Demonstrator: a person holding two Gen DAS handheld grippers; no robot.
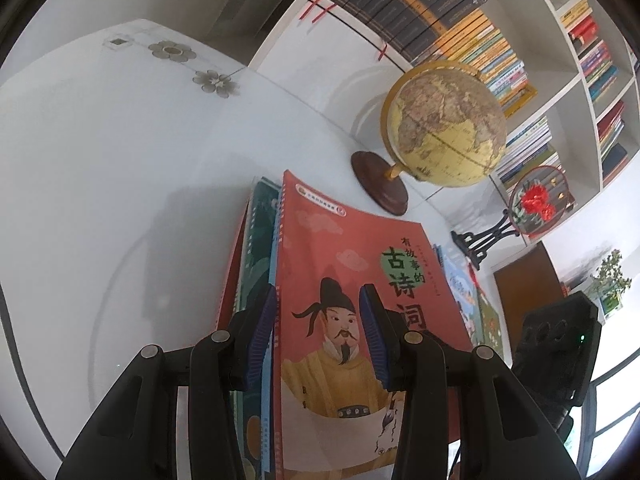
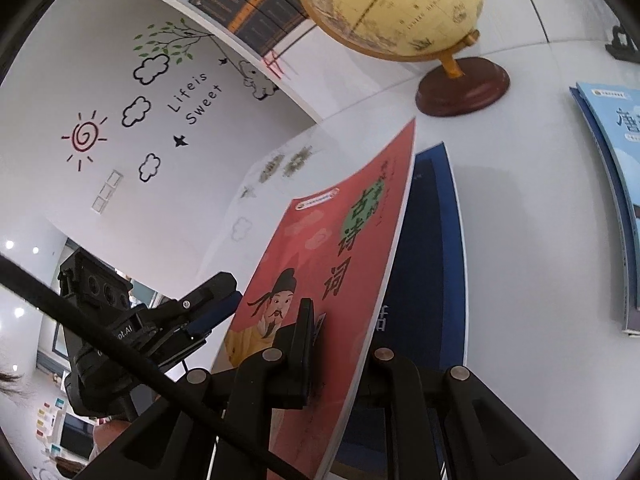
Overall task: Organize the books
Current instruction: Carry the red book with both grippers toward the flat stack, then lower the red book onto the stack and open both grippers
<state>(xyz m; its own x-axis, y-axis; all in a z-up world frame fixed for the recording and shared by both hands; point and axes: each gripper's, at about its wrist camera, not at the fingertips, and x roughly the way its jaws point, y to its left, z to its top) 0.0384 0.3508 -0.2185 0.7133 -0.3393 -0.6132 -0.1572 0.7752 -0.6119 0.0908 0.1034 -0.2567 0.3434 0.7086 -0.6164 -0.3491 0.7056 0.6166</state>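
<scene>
A red-covered book (image 1: 320, 248) with a drawn robed man on its cover is the front one of a small bundle of books, with green (image 1: 260, 240) and blue ones behind it. My left gripper (image 1: 316, 296) is shut on this bundle near the spines, its blue pads (image 1: 374, 336) pressing both sides. In the right wrist view my right gripper (image 2: 340, 332) is shut on the red book (image 2: 340, 240) at its free edge; one finger lies on the cover and the other is hidden behind it. A dark blue book (image 2: 432, 240) shows behind the red one. The bundle hangs over the white table (image 1: 100, 200).
A globe (image 1: 444, 124) on a brown foot stands just beyond the books. Light blue books (image 2: 608, 200) lie on the table to the right. A round fan ornament (image 1: 536, 200) on a black stand sits at the back right. Full bookshelves (image 1: 440, 12) line the wall behind.
</scene>
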